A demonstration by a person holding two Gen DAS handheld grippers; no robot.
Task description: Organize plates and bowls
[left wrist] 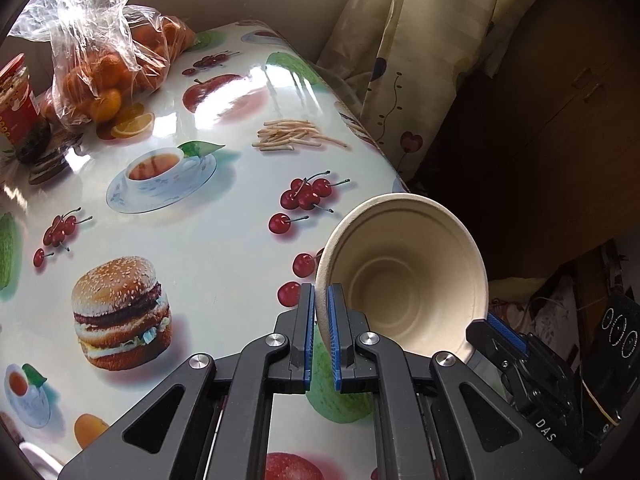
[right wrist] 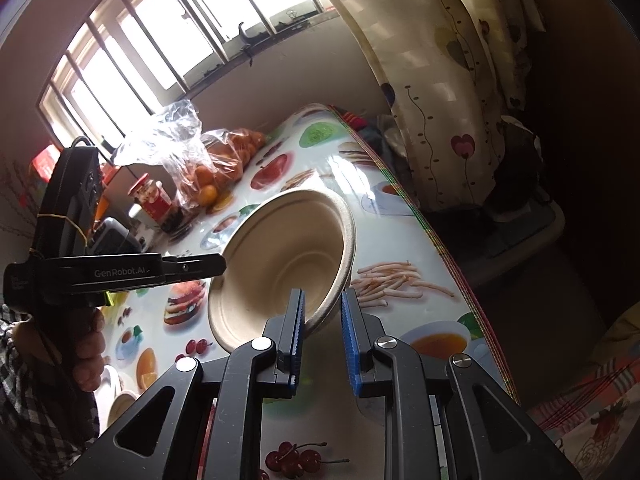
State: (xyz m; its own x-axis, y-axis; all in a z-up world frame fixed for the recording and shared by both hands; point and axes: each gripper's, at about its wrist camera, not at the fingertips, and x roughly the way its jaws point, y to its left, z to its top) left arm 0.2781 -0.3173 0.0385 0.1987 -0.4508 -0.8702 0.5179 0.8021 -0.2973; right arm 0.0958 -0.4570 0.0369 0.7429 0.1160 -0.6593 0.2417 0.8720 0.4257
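Note:
A beige paper bowl hangs tilted on its side over the table's near right edge, its inside facing the left wrist camera. My left gripper is shut on the bowl's left rim. In the right wrist view the same bowl sits with its lower rim between the pads of my right gripper, which is shut on it. The left gripper shows there at the bowl's left edge, and the right gripper's blue pad meets the bowl's lower right rim.
The table wears a glossy fruit-and-burger oilcloth. A plastic bag of oranges and a red jar stand at the far left. A white plate with another bowl lies near the person's hand. A curtain hangs beyond the table's right edge.

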